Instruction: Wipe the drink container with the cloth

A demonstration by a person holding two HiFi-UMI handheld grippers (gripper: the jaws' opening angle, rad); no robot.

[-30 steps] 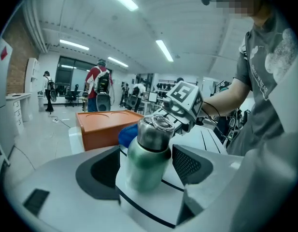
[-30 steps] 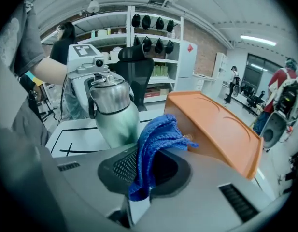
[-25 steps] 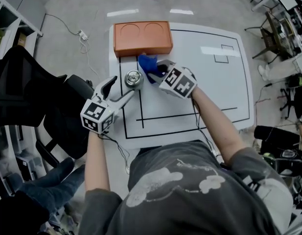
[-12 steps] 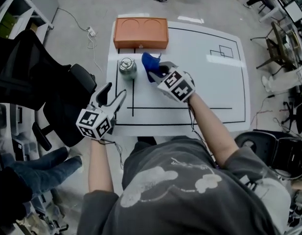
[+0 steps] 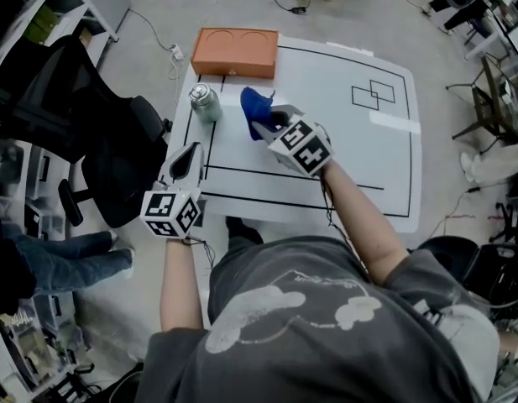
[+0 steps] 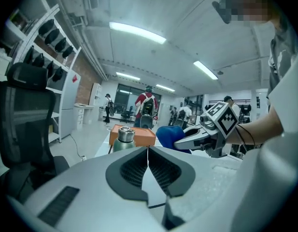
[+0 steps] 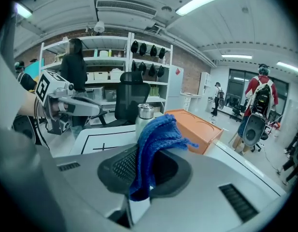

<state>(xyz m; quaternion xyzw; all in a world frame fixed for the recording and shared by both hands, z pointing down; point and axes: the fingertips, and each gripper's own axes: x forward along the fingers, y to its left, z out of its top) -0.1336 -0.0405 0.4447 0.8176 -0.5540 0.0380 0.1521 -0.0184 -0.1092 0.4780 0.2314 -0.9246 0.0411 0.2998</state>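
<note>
The drink container, a steel flask [image 5: 205, 102], stands upright near the table's far left corner; it also shows as the flask [image 6: 123, 138] and the flask [image 7: 145, 116] in the gripper views. My right gripper [image 5: 269, 122] is shut on a blue cloth [image 5: 257, 107], held just right of the flask and apart from it. The cloth [image 7: 156, 134] hangs bunched between its pads. My left gripper [image 5: 190, 154] is at the table's left edge, well short of the flask. It is shut, its pads [image 6: 158, 170] meeting with nothing between them.
An orange box [image 5: 235, 52] with two round recesses lies at the far edge behind the flask. The white table [image 5: 351, 141] carries black lines. A black office chair [image 5: 99, 133] stands left of the table, and a seated person's legs [image 5: 65, 254] show further left.
My left gripper has drawn back from beside the flask towards the table's near left edge, and its jaws have gone from open to shut. The right gripper keeps hold of the cloth.
</note>
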